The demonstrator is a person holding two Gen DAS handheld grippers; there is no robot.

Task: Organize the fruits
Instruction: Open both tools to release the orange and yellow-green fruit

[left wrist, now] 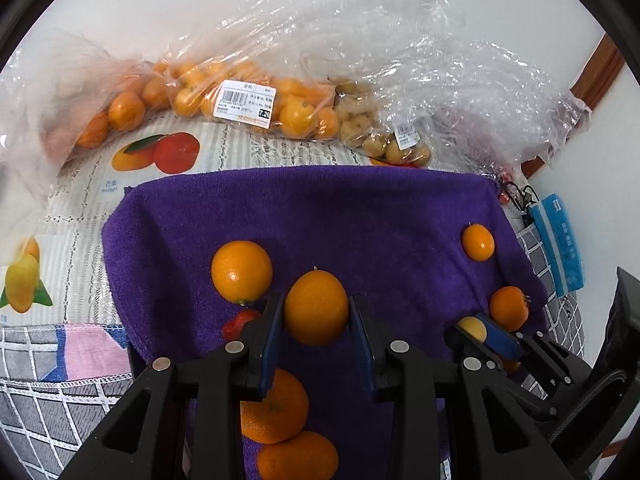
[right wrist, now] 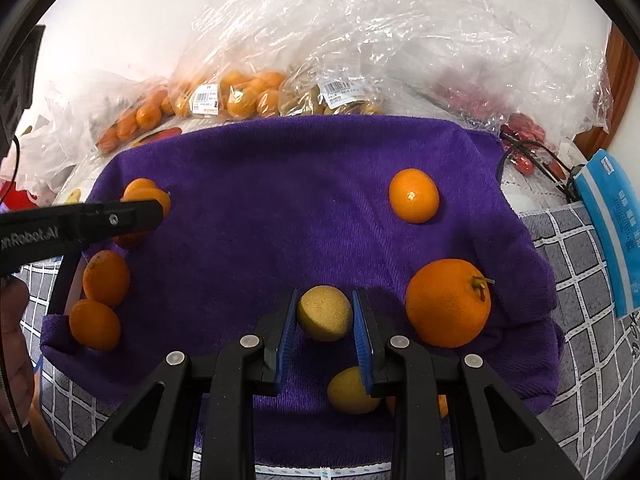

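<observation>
Your left claw is clamped on a round orange citrus fruit, its blue-padded fingers pressing both sides of it above the purple terry towel. Just left of that fruit sits a second round orange on the towel, and a small red fruit peeks out behind the left finger. Below the claw, two more oranges lie touching one another near the towel's near edge. Your right claw is pinching a small yellowish round fruit between its blue pads, held over the same towel; another yellowish fruit rests on the towel just under its right finger. To the right of that claw lies a large orange with a short stem, and farther up the towel a smaller glossy orange lies on its own, well apart from the others. Beyond the towel's far edge, clear plastic bags of oranges with printed price labels and a bag of pale brownish fruit lie in a row on a surface covered by a fruit-printed cloth, with crumpled empty clear plastic heaped behind them. A grey checked cloth spreads under the towel, and a blue and white tissue pack lies at its right edge.
</observation>
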